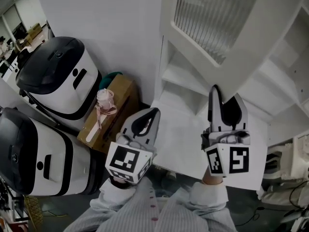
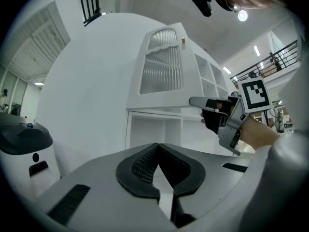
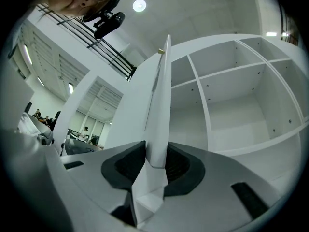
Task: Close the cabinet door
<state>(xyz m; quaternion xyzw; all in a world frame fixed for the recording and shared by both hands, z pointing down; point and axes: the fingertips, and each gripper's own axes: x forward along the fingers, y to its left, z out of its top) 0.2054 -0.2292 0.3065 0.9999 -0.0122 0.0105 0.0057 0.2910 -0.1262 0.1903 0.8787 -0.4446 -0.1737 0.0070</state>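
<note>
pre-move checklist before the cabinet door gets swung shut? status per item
1. Right gripper clamped on the cabinet door edge: ok.
2. Left gripper empty, jaws together: ok.
3. Shelf compartments have nothing sticking out into the door's way: ok.
4. Left gripper clear of the door's swing: cannot tell.
5. Door closed: not ok, it stands open.

grey black-padded tongs point(image 1: 153, 113), pale sleeves point(image 1: 208, 193)

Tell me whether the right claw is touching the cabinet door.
Touching. The right gripper view shows the cabinet door edge-on, clamped in the right claw, with no gap on either side.
</note>
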